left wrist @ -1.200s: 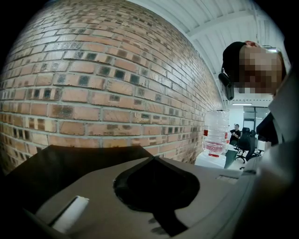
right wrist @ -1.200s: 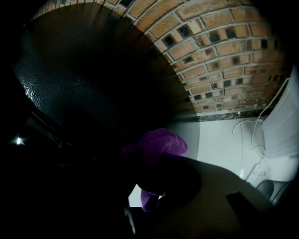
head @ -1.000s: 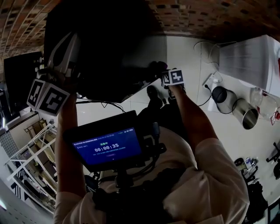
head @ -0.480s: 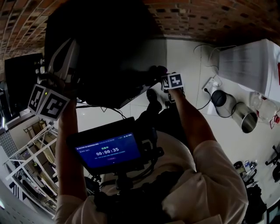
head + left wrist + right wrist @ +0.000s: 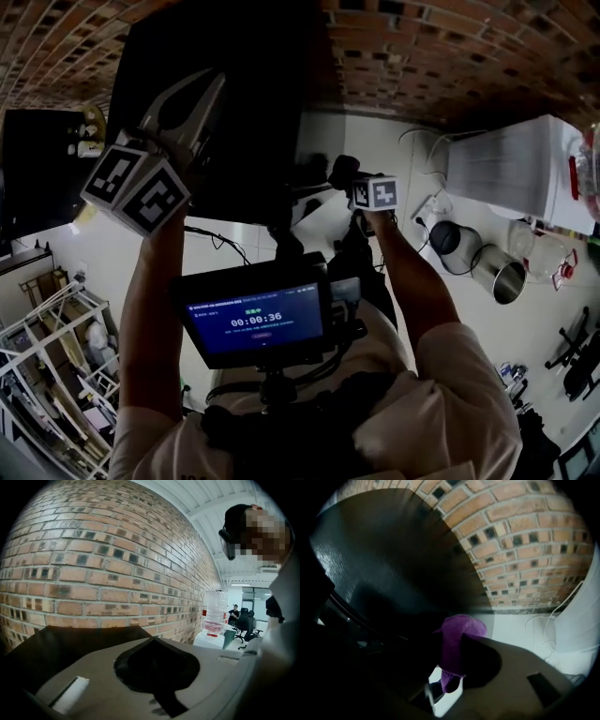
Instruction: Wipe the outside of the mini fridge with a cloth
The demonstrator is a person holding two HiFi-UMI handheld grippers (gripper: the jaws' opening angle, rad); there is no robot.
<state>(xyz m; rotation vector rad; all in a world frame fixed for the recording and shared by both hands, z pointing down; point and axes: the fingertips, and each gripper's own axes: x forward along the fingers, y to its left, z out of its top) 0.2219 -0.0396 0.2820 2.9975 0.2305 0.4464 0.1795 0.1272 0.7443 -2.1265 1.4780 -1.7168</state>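
purple cloth clamped in the part-closed right gripper, bunched end past the jaw tips, close to the black mini fridge, left gripper fully closed, empty

Purple cloth (bunched, drooping) just beside the black mini fridge.

The cloth is looking soft and fuzzy, the mini fridge is showing glossy, pebbled plastic, and the brick wall is looking rough.
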